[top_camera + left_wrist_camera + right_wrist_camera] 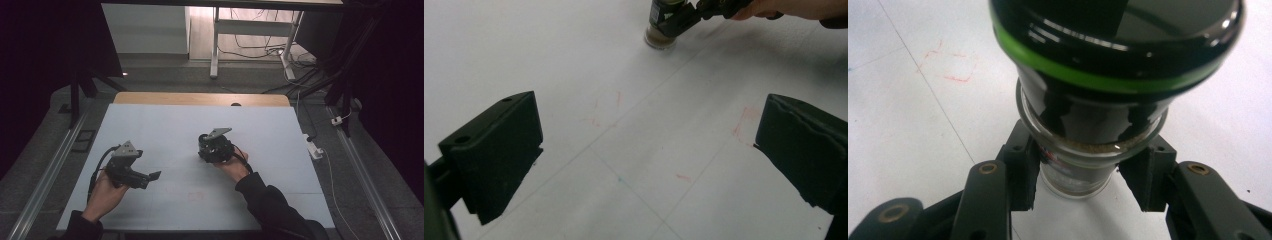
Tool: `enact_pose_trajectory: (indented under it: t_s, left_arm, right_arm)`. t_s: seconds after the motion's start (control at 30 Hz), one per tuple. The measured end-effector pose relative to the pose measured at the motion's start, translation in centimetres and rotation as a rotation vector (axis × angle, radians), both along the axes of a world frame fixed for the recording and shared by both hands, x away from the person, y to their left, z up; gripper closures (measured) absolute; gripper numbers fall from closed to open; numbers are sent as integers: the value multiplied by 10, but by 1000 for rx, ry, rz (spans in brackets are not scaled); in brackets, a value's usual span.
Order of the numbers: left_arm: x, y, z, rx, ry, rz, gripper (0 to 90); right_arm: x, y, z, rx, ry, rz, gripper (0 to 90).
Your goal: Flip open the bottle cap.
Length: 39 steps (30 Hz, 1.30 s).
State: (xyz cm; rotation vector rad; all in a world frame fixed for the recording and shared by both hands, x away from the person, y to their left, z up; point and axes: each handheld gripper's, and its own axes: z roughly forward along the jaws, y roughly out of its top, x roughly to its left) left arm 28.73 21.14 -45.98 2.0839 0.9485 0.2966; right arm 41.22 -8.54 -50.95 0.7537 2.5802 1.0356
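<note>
Dim room, white table [165, 125] with faint red marks, left tongs [150, 178] agape, right tongs [206, 150] clasping jar [1083, 165]

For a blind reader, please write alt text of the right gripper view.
The right gripper clamps a small glass jar with a black, green-ringed cap, seen from close above. The jar stands on a white table with faint red marks.

Dim, dark-edged high view; gripper views bright, near parts softly blurred.
</note>
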Motion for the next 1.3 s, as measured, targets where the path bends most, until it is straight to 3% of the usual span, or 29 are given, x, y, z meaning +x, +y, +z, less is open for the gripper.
enact_pose_trajectory:
  t_s: [0.47, 0.87, 1.07, 1.3]
  left_arm:
    - [35, -23, -4, -21, 5, -65, 1]
    - [60, -48, -1, -15, -34, -98, 1]
    - [71, -58, -3, -31, -31, -119, 0]
    - [85, -74, -9, -14, -15, -131, 1]
  right_arm:
    - [0, 0, 0, -2, -3, 6, 528]
    - [0, 0, 0, -4, -2, 6, 527]
    - [0, 0, 0, -6, -2, 8, 528]
    - [0, 0, 0, -3, 0, 5, 528]
